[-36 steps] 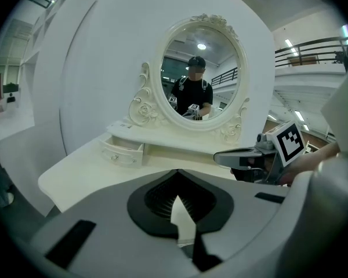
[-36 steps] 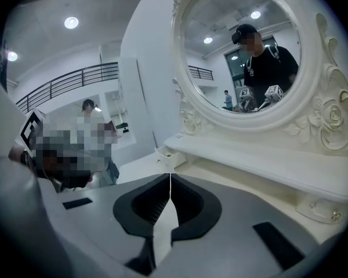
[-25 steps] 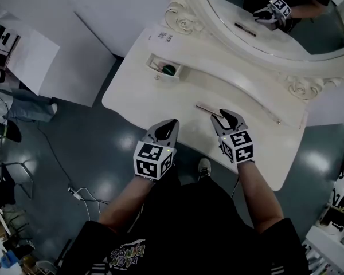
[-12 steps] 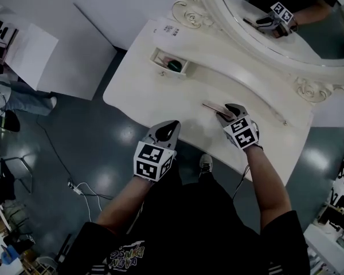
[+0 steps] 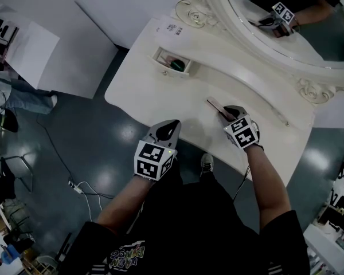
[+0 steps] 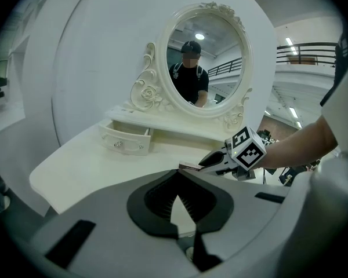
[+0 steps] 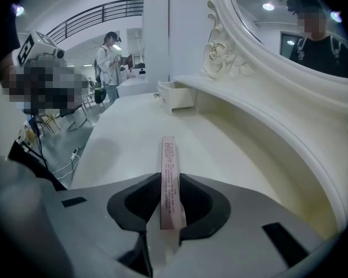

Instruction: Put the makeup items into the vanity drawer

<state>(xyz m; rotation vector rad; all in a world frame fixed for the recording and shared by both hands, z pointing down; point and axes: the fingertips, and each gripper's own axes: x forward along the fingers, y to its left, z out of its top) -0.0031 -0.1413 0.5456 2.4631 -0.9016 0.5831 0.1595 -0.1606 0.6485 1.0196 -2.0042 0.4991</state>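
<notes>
Head view: stick [image 5: 213,103] between closing right tool [image 5: 225,113]

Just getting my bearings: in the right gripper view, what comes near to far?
Right claw, jaws closing on the pink stick that juts ahead → open drawer → standing person.

The vanity top [image 5: 160,90] is smooth cream lacquer with a satin sheen. The mirror [image 5: 332,39] is glossy glass in a carved frame [image 5: 190,9] of the same finish, and the floor [image 5: 103,136] is dark and glossy. The box [image 7: 169,172] looks like matt pink printed card; the left gripper [image 6: 177,174] has a matt grey plastic shell with ribbed black pads [image 6: 194,205].
</notes>
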